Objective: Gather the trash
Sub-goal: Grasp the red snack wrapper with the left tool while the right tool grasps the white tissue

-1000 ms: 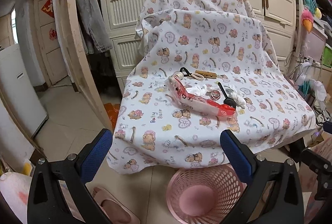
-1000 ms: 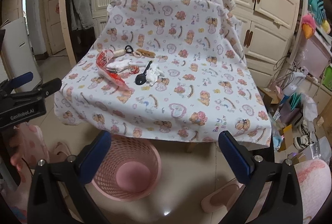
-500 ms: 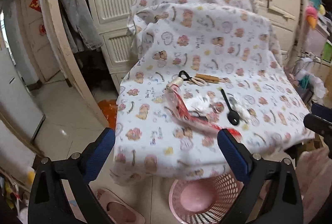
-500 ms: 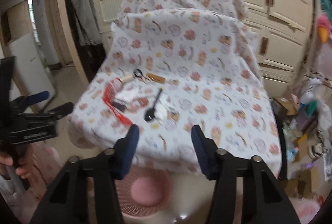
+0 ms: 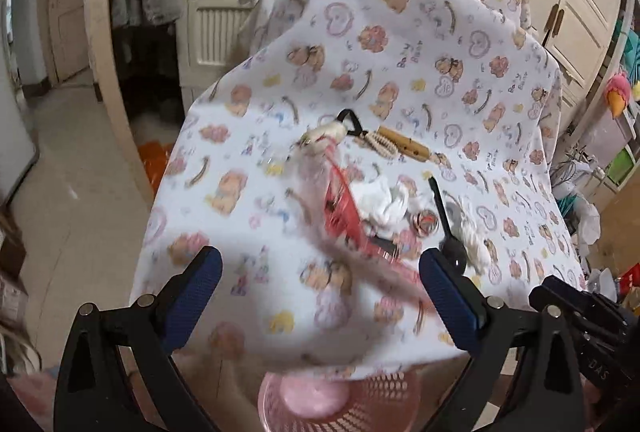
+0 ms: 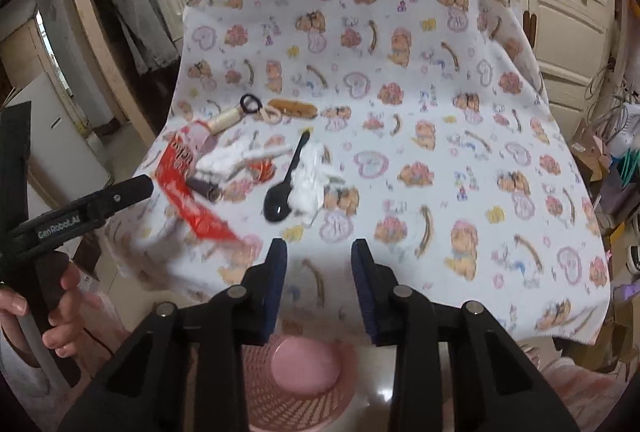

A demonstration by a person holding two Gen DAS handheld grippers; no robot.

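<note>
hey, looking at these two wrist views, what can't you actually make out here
- Red wrapper: motion blur in the left wrist view smears its near end; print unreadable.
- Pink basket: right gripper covers its sides in the right wrist view; the tablecloth cuts its far rim in the left.
- Small round item beside the white tissue: too small to identify.

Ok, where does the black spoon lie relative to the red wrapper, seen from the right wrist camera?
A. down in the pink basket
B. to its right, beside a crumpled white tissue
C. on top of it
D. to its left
B: the black spoon lies right of the red wrapper, touching the crumpled white tissue.
</note>
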